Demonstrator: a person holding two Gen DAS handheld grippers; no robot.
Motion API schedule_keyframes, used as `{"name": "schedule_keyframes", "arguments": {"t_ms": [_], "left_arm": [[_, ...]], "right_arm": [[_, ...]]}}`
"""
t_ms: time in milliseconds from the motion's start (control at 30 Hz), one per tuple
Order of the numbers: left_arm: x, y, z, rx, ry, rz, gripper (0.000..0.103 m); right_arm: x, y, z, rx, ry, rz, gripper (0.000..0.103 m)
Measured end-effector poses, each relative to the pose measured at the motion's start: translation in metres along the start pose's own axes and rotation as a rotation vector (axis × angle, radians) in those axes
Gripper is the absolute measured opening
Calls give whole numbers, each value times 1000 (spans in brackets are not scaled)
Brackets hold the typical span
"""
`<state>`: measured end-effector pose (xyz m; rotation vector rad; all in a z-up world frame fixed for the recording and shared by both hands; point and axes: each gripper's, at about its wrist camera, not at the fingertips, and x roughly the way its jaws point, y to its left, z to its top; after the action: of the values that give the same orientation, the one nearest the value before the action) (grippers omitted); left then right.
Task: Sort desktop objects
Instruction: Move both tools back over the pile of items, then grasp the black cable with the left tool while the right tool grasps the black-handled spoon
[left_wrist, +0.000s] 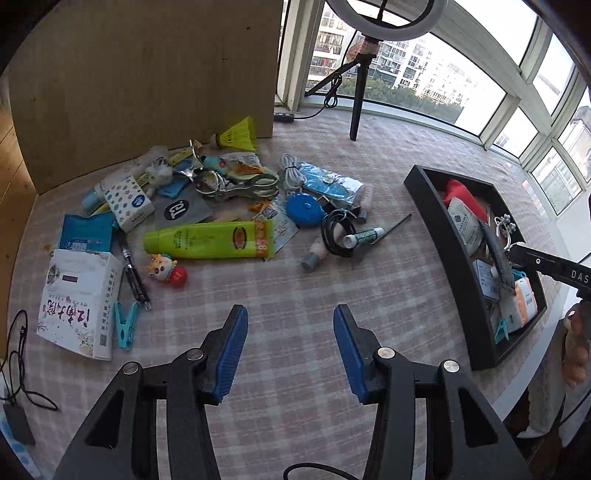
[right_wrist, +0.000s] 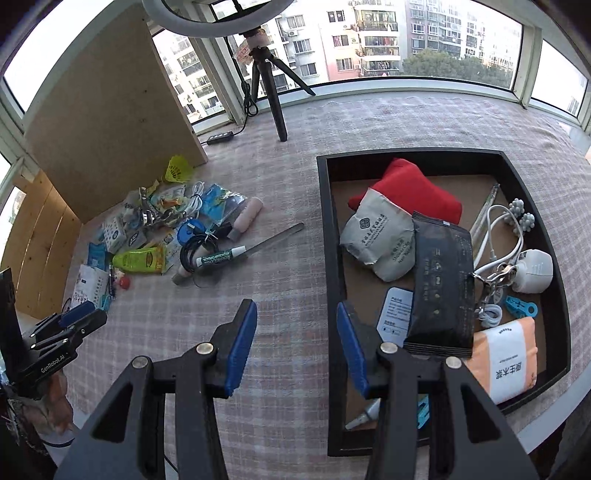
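- Left gripper (left_wrist: 290, 347) nearest the lens, jaws apart, nothing between them, over bare checked cloth (left_wrist: 295, 295).
- Right gripper (right_wrist: 297, 343) likewise spread and empty; its right finger overlaps the tray (right_wrist: 334, 258) near wall.
- Progress, my read: partly done. The pile (left_wrist: 207, 206) is still big, the tray already fairly full.
- Left to right in the left view: white box (left_wrist: 79, 299) at 9 o'clock of the left gripper, teal clip (left_wrist: 125, 323) just beside it, pens (left_wrist: 135, 275), toy (left_wrist: 166, 269) at 11, green tube (left_wrist: 208, 240) at 11–12, blue disc (left_wrist: 304, 208) and black cord (left_wrist: 338, 232) at 12, white tube (left_wrist: 364, 236) at 12–1.
- All pile items well apart from the jaws; nothing touched.
- Tray at 2–3 o'clock of the left gripper; it holds a red pouch (right_wrist: 410, 188), grey bag (right_wrist: 380, 240), black pack (right_wrist: 441, 280), orange pack (right_wrist: 508, 358).
- Left: most of the pile.
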<state>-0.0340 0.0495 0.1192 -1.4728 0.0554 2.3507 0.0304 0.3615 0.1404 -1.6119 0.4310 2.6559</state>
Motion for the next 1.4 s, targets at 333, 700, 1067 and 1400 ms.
{"name": "schedule_keyframes", "arguments": {"t_ms": [333, 700, 1067, 1400], "left_arm": [[-3, 54, 3, -36, -4, -20, 45], [43, 14, 36, -80, 4, -60, 45], [109, -35, 77, 20, 80, -28, 45], [139, -44, 85, 47, 126, -30, 45]], "right_arm": [[28, 41, 11, 17, 41, -49, 44], [90, 27, 43, 51, 124, -32, 44], [154, 14, 71, 101, 207, -35, 44], [176, 17, 75, 142, 251, -6, 43]]}}
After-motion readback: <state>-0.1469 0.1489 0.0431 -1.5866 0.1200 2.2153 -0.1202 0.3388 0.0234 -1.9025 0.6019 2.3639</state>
